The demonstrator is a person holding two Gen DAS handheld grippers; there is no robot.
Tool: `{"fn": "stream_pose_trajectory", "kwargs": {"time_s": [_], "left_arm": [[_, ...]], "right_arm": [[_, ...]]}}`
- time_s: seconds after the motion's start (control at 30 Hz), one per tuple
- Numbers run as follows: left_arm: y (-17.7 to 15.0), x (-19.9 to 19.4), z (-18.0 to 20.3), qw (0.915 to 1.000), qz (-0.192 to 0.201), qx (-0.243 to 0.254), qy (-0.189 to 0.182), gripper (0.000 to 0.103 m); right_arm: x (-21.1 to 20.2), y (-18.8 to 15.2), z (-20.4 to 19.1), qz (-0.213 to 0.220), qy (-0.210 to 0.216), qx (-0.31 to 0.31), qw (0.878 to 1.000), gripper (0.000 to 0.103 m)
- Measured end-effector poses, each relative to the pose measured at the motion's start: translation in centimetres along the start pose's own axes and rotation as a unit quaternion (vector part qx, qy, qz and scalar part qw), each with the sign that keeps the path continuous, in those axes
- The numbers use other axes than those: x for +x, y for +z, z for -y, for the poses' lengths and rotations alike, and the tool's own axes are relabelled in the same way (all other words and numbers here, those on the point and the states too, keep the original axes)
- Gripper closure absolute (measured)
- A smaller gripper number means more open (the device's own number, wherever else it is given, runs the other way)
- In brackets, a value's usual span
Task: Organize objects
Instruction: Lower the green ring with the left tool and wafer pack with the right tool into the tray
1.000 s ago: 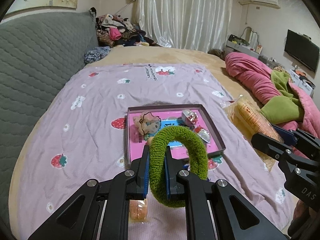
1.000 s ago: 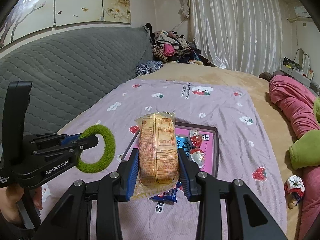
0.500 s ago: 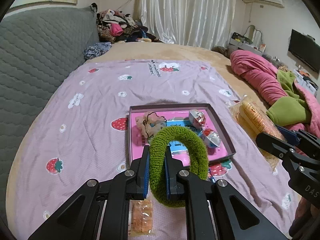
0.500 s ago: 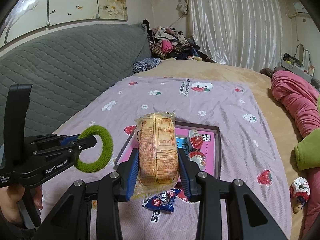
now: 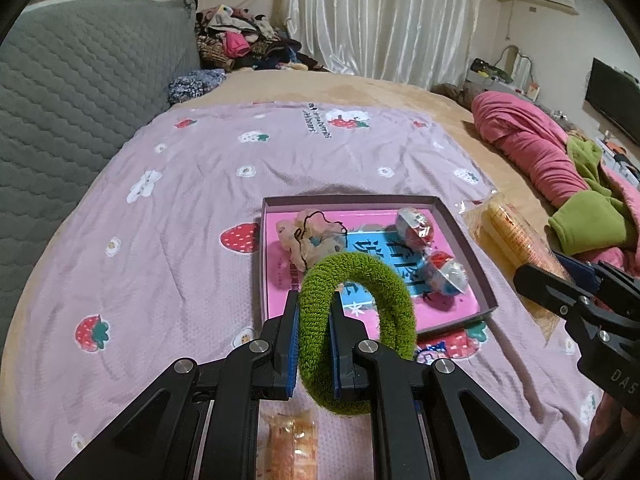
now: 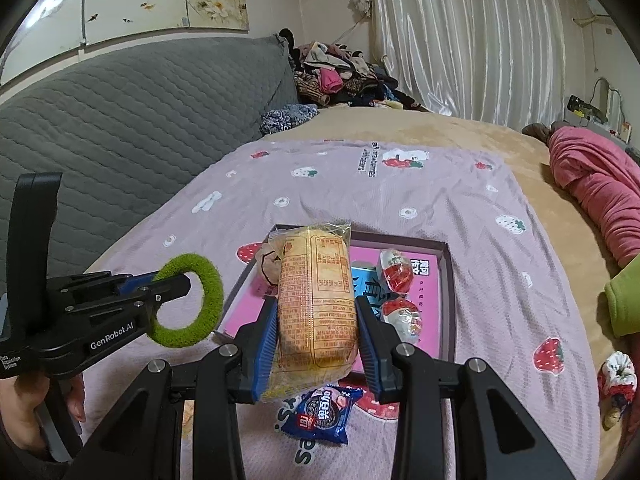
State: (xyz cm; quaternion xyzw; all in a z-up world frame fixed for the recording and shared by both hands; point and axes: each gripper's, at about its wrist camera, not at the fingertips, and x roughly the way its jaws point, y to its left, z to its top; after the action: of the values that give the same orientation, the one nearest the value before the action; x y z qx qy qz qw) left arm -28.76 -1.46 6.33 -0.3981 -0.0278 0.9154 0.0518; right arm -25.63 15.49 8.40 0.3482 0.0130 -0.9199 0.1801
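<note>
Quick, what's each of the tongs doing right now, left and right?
Left tongs: shut on the fuzzy green ring-shaped hair scrunchie.
Right tongs: shut on the clear-wrapped orange snack packet.

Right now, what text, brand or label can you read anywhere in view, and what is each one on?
"GenRobot.AI": side of the left claw, which holds the green hair ring.
"DAS", cut off by the frame edge: body of the right claw.
Bread packet label: print too small to read.
Pink tray floor: large Chinese characters, partly covered.
Blue cookie packet: Chinese brand lettering, blurred.
Strawberry sheet: small line of print, unreadable.
</note>
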Motion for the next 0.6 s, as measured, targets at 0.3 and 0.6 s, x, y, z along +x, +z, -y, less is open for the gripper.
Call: {"fn": "stream_pose_trajectory", "kwargs": {"time_s": [0.3,0.6], "left_arm": [[0.1,4.0,-0.2,0.9999,-0.013,0.001,0.001,0.091],[0.0,7.3,-1.1,0.9997,-0.024,-0.005,0.000,0.091]], "right_arm": [[3.6,-0.4,0.6,-0.009,-0.002,0.000,1.000,0.065],[6.4,-0.8,0.7,-0.010,0.003,0.001,1.000,0.065]]}}
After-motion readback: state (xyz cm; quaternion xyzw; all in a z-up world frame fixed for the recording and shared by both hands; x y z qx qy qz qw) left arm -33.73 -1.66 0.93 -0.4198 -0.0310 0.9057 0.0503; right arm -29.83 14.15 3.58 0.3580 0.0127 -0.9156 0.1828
